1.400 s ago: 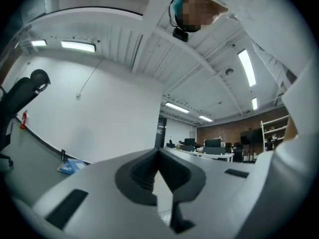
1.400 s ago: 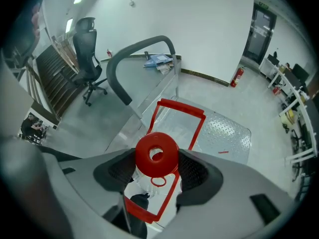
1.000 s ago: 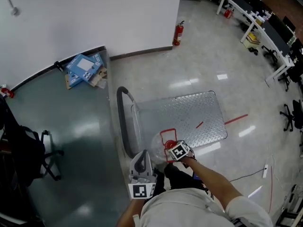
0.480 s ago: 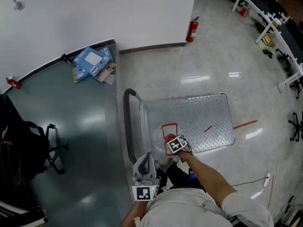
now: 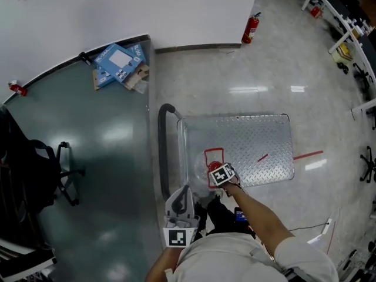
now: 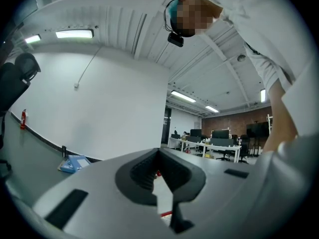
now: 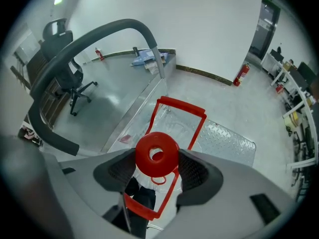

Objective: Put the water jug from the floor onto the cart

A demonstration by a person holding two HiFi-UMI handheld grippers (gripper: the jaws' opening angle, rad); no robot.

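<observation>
Glossy office floor (image 5: 264, 63) surrounds the cart (image 5: 258, 140), where the water jug (image 5: 212, 160) has edged in over the deck's push-handle end within the last second, its red cap (image 7: 157, 153) clamped by the right gripper (image 7: 158, 172). The left gripper (image 6: 160, 176) hangs closed and empty. Setting the jug down appears to be all that remains.

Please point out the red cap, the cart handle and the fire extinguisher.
red cap (image 7: 144, 158): right gripper view, its rim.
cart handle (image 5: 163, 151): head view, the bar's middle.
fire extinguisher (image 5: 250, 30): head view, its red body.
</observation>
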